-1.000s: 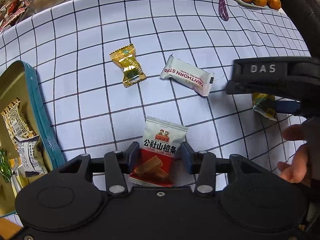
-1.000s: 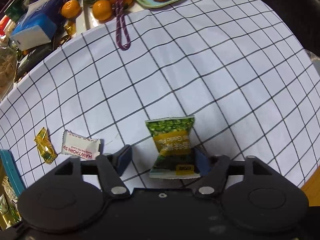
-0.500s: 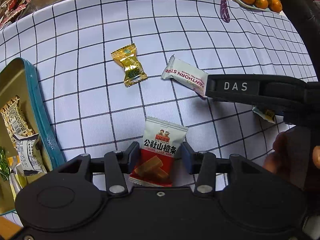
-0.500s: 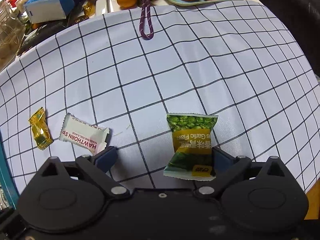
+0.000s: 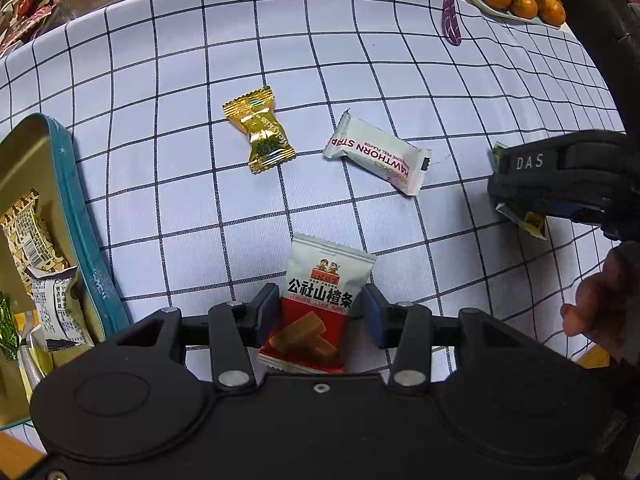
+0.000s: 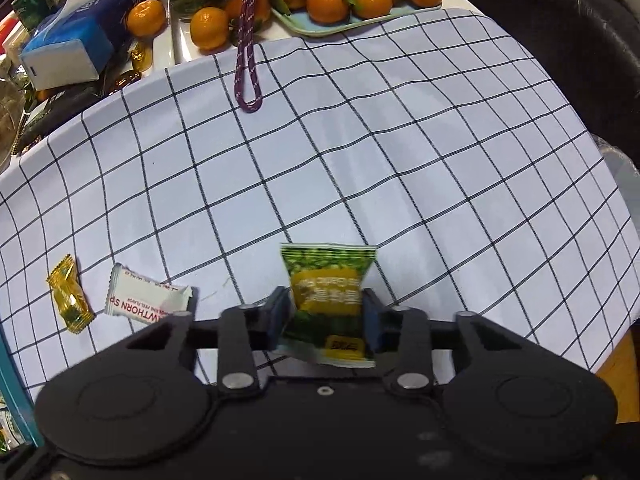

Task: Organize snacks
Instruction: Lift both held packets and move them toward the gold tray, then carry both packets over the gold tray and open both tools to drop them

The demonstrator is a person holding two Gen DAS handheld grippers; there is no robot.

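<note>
My teal tin [image 5: 94,268] with its gold lining holds several wrapped snacks. My left gripper [image 5: 318,310] pinches a red-and-white hawthorn packet [image 5: 320,308]; my right gripper [image 6: 326,316] clamps a glossy green pea packet [image 6: 326,288]. On the checked cloth [image 5: 360,60] lie a white "HAWTHORN STRIP" bar [image 5: 378,156] and a crinkly gold candy [image 5: 260,136]

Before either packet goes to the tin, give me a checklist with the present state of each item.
1. Left tool shut on the red packet: ok.
2. Right tool shut on the green packet: ok.
3. Tin open: ok.
4. Room left in the tin: cannot tell, only part shows, with packets in it.
5. Gold candy and white bar lie loose on the cloth, not yet sorted: not ok.
</note>
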